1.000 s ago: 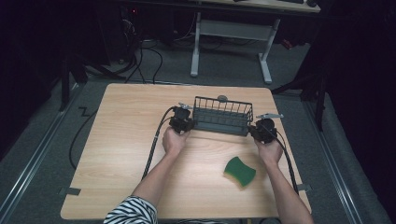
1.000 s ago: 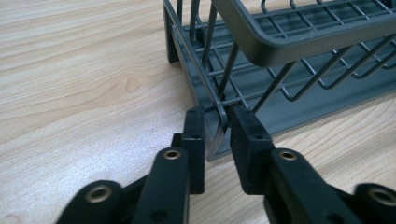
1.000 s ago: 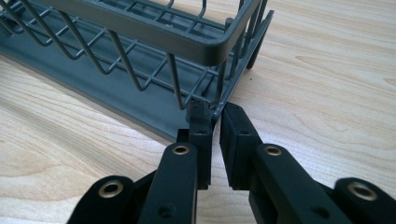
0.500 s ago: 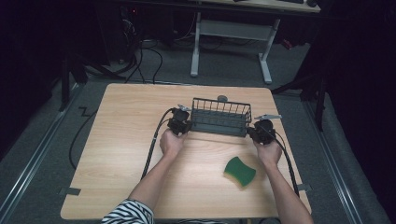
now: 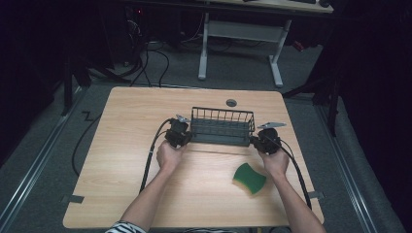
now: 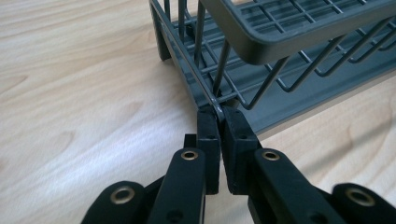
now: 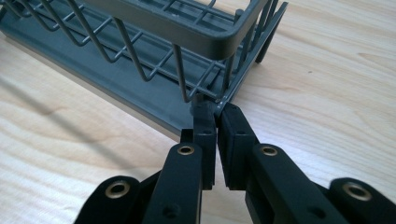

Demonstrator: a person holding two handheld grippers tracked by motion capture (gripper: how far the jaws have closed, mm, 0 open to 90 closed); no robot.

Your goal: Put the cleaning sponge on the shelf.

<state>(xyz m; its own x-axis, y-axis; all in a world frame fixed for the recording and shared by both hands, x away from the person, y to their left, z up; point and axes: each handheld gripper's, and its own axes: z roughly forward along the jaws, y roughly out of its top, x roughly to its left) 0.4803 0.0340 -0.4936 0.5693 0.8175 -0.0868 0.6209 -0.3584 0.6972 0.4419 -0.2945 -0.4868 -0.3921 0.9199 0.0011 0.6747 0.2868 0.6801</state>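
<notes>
From above, a grey wire basket (image 5: 222,127) sits mid-bench (image 5: 121,194), a green sponge (image 5: 249,178) near its right front. The left gripper (image 6: 218,114) is clamped on the basket's corner wire. The right gripper (image 7: 216,109) pinches the opposite corner.

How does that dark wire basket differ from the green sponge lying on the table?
The wire basket is dark grey, boxy and made of open bars; the green sponge is solid, flat and wavy-edged. The basket is plainly larger than the sponge. The left tongs and right tongs are each clamped on a bottom corner wire of the basket, while the sponge lies untouched nearer the person. Both rest on the wooden table.
</notes>
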